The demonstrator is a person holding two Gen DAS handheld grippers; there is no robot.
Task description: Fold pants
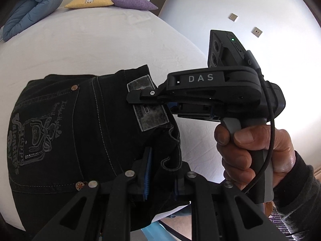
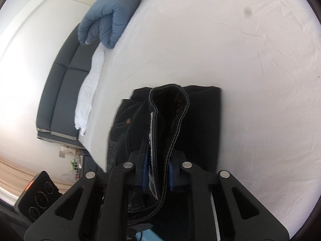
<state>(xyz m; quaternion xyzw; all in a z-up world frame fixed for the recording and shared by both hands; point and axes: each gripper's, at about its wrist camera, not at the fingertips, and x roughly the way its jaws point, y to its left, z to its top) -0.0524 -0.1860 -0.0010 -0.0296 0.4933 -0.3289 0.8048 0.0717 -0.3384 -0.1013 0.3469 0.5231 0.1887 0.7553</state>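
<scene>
Black jeans (image 1: 80, 130) with a printed back pocket and a grey waistband patch (image 1: 149, 110) lie folded on the white bed (image 1: 90, 40). My left gripper (image 1: 160, 172) is shut on the waistband edge near the bed's front. My right gripper (image 1: 138, 97) comes in from the right and is shut on the waistband at the patch. In the right wrist view my right gripper (image 2: 157, 170) pinches a raised fold of the waistband (image 2: 168, 108), with the rest of the jeans (image 2: 200, 120) flat beyond it.
A rolled blue duvet (image 1: 30, 8), a yellow pillow (image 1: 90, 1) and a purple pillow (image 1: 132, 2) lie at the bed's far end. A dark headboard (image 2: 64, 92) runs along the bed's left side in the right wrist view. The wall is at right.
</scene>
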